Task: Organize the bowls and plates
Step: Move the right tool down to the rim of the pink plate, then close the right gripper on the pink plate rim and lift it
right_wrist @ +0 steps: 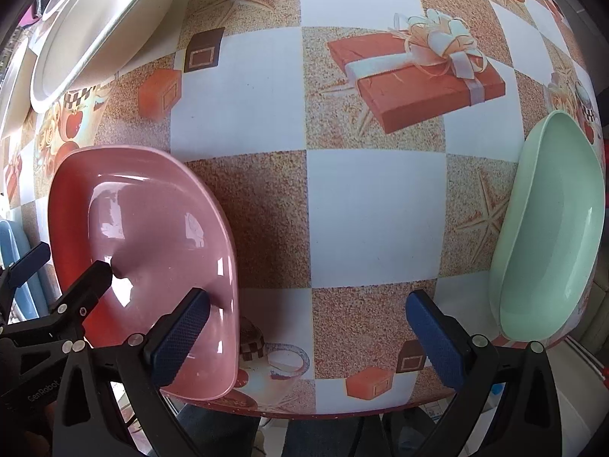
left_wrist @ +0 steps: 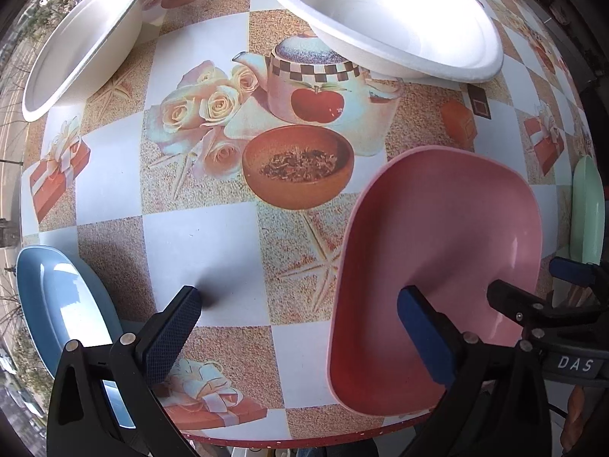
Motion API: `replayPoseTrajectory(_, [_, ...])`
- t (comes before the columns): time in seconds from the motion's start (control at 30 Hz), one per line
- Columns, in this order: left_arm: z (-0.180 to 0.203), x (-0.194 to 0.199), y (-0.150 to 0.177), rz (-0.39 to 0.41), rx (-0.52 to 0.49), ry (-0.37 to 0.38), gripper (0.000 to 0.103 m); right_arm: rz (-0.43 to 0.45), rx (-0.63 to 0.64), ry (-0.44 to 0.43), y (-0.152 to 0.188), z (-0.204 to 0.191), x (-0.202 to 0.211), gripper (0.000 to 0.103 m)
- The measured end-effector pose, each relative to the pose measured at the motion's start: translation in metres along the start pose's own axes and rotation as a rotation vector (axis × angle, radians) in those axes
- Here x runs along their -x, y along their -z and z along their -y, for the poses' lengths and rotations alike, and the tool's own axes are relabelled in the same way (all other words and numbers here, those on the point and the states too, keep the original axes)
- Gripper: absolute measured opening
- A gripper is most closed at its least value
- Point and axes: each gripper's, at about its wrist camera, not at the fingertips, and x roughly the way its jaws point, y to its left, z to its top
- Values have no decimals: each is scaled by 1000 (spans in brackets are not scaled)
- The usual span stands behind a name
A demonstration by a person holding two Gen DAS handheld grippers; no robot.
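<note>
A pink plate (left_wrist: 449, 251) lies on the patterned table near its front edge; it also shows in the right wrist view (right_wrist: 152, 236). My left gripper (left_wrist: 300, 337) is open, its right finger over the pink plate, its left finger over the tablecloth. My right gripper (right_wrist: 304, 337) is open, its left finger over the pink plate's right rim. A blue plate (left_wrist: 61, 304) lies at the left. A mint green plate (right_wrist: 552, 236) lies at the right. Two white bowls (left_wrist: 384, 15) (left_wrist: 83, 38) sit further back.
The table's front edge (right_wrist: 304, 413) runs just below both grippers. The other gripper's black fingers (left_wrist: 533, 304) reach in at the right of the left wrist view. Bare tablecloth (right_wrist: 373, 205) lies between the pink and green plates.
</note>
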Motion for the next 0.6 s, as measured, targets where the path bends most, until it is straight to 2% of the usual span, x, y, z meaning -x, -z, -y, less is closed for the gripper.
replayPoseTrajectory(0.17, [2,0,-7,18,-26,1,103,39,-15,-4,4,-3,-3,103])
replayPoseTrajectory(0.27, [0,2,0,5,-18,-1,103,64,-29,-5,21,3,2,103])
replayPoseTrajectory(0.43, [-5,1,-13,-27,-13,-3,100,21,-39,-6,17,15,9,103])
replayPoseTrajectory(0.47, [-4,1,-16,-25,-18,2,97,18,-41,-7,12,13,11,97])
replayPoseTrajectory(0.53, [4,6,-17,-22,-44,5,84,28,-15,-9,8,5,17,81])
replayPoseTrajectory(0.57, [10,9,-18,-18,-61,7,79,35,13,-14,10,-2,20,67])
replayPoseTrajectory(0.6, [16,11,-19,-15,-82,9,69,40,46,-18,11,-9,22,53])
